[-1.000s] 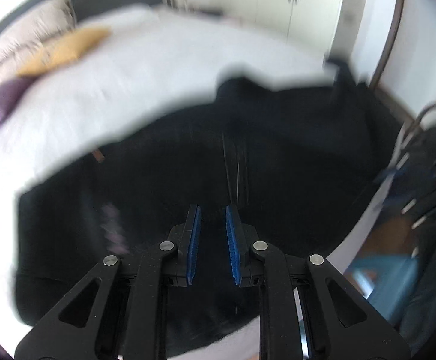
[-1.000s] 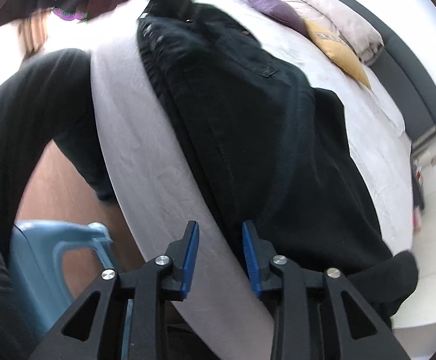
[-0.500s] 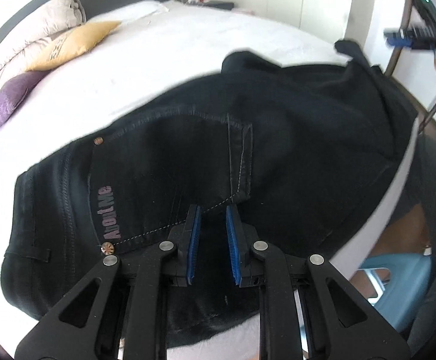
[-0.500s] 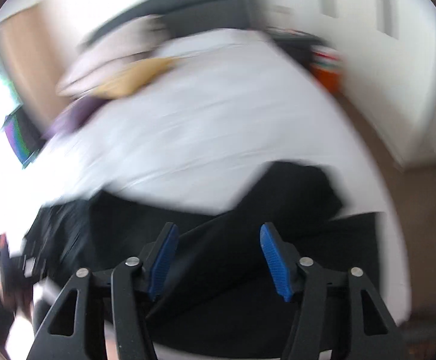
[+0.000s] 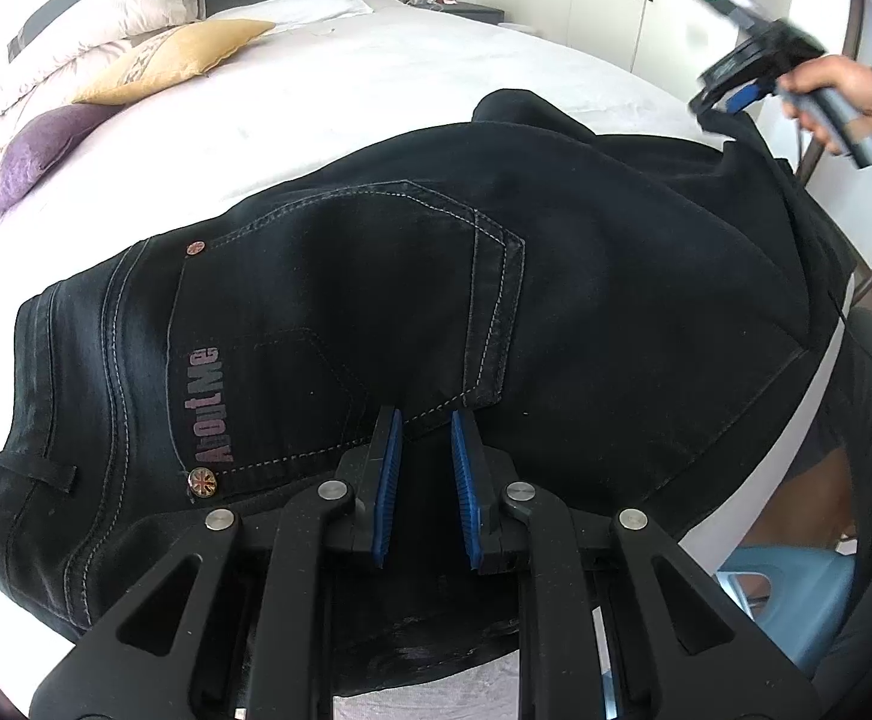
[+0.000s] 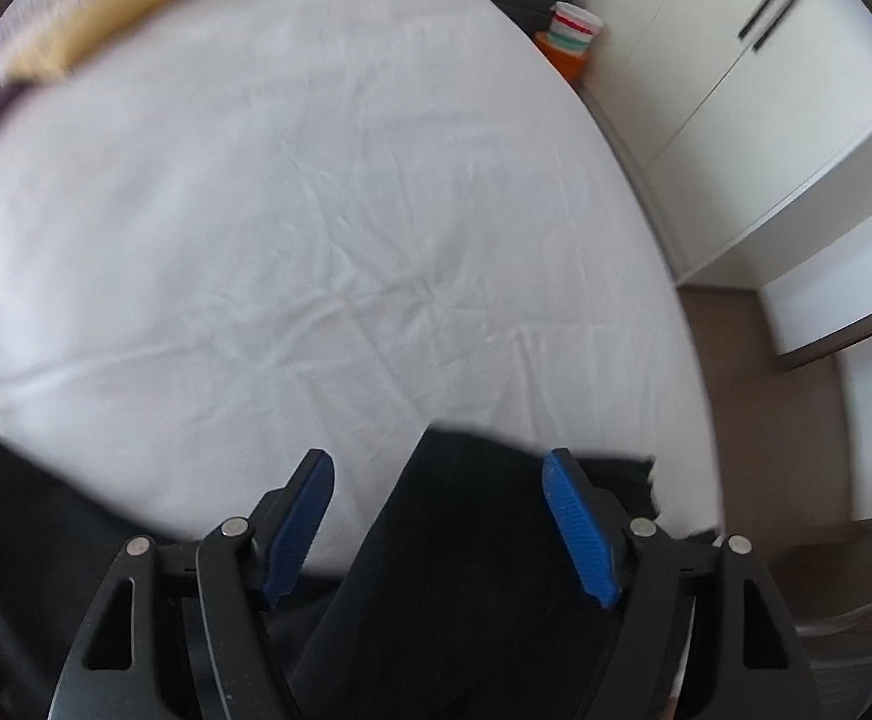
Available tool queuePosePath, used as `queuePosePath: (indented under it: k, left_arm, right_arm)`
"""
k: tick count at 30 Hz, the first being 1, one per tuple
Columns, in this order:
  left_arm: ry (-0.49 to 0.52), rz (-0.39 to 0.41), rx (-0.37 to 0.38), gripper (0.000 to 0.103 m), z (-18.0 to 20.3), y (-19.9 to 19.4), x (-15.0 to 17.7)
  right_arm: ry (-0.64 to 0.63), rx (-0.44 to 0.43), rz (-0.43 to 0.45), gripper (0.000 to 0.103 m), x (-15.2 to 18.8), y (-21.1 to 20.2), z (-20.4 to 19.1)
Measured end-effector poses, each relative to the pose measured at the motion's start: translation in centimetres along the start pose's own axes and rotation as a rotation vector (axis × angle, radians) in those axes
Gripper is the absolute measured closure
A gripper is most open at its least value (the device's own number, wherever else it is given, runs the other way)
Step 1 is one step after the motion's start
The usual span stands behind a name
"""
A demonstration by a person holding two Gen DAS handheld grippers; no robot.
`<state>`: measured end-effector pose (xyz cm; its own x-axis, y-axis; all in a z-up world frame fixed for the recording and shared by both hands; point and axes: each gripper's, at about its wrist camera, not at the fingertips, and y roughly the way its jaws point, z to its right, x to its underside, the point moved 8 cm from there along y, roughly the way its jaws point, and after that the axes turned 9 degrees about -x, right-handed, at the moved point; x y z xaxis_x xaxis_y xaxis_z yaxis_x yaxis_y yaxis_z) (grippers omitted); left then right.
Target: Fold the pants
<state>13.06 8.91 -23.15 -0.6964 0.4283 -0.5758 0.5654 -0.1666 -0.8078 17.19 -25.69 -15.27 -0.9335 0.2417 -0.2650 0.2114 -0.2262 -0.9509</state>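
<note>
The pants (image 5: 436,312) lie lengthwise along the bed (image 5: 376,78) edge; the left gripper (image 5: 426,420), nearly together and empty, hovers at the back pocket, while the right gripper (image 6: 439,468), opening, hangs over the hem end.

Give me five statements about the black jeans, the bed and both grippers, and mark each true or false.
1. The black denim jeans lie on a white-sheeted bed. True.
2. A yellow cushion lies near the headboard. True.
3. The right gripper is clamped shut on fabric. False: its jaws are opening, with dark cloth lying beneath them.
4. The back pocket shows lettering. True.
5. The left gripper stands wide open. False: its blue pads are nearly together.
</note>
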Motion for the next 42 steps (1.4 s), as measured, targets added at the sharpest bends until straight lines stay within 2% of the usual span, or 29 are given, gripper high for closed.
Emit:
queuePosePath:
  k: [2, 4, 6, 8, 9, 11, 16, 21, 23, 27, 29, 32, 36, 38, 40, 41, 42]
  left_arm:
    - [-0.005, 0.004, -0.001, 0.087, 0.1, 0.0, 0.0]
    - [-0.01, 0.01, -0.001, 0.087, 0.0, -0.1, 0.1]
    - [-0.013, 0.018, 0.0, 0.087, -0.1, -0.2, 0.3]
    - [-0.014, 0.022, -0.001, 0.087, -0.2, -0.2, 0.3]
    - [-0.015, 0.022, -0.002, 0.086, -0.3, -0.2, 0.4]
    - [-0.016, 0.021, -0.006, 0.086, -0.3, -0.3, 0.4]
    - [-0.015, 0.016, -0.018, 0.087, -0.2, -0.3, 0.3]
    - [-0.021, 0.016, -0.028, 0.086, -0.1, -0.3, 0.3]
    - [-0.026, 0.016, -0.035, 0.086, -0.1, -0.3, 0.3]
    - [-0.026, 0.015, -0.062, 0.086, 0.2, -0.3, 0.2]
    - [-0.031, 0.013, -0.075, 0.086, 0.4, -0.3, 0.1]
    - [-0.03, 0.007, -0.099, 0.086, 0.6, -0.3, -0.1]
    - [-0.021, -0.015, -0.138, 0.086, 1.1, -0.2, -0.4]
    - [-0.018, -0.027, -0.156, 0.086, 1.3, -0.2, -0.6]
    - [-0.02, -0.036, -0.17, 0.086, 1.4, -0.2, -0.7]
    - [-0.023, -0.039, -0.175, 0.086, 1.4, -0.2, -0.8]
    - [-0.024, -0.041, -0.179, 0.086, 1.4, -0.2, -0.8]
  right_arm:
    - [-0.024, 0.062, -0.026, 0.029, -0.3, 1.4, 0.3]
    - [-0.027, 0.069, -0.035, 0.043, -0.4, 1.9, 0.7]
    - [-0.03, 0.035, -0.05, 0.07, -0.2, 2.2, 1.0]
    - [-0.036, 0.013, -0.059, 0.088, 0.2, 2.3, 1.5]
    - [-0.037, -0.001, -0.052, 0.093, 0.4, 2.3, 1.8]
    - [-0.011, -0.052, -0.016, 0.095, 0.6, 1.6, 2.5]
    - [0.076, -0.179, 0.154, 0.096, 1.5, -2.7, 4.1]
    - [0.189, -0.252, 0.319, 0.096, 5.5, -7.7, 7.5]
    - [0.281, -0.296, 0.359, 0.096, 8.5, -8.4, 9.7]
    - [0.469, -0.33, 0.356, 0.096, 15.3, -6.5, 13.7]
    - [0.567, -0.335, 0.314, 0.096, 18.8, -4.5, 15.8]
    - [0.662, -0.362, 0.256, 0.096, 21.8, -1.9, 16.9]
    - [0.662, -0.379, 0.224, 0.095, 22.2, -1.3, 16.9]
    - [0.668, -0.352, 0.225, 0.095, 22.4, -1.8, 17.8]
    - [0.66, -0.387, 0.236, 0.09, 21.9, -2.3, 18.5]
    - [0.625, -0.44, 0.25, 0.081, 21.2, -2.7, 17.9]
    - [0.593, -0.467, 0.255, 0.065, 20.6, -2.9, 17.7]
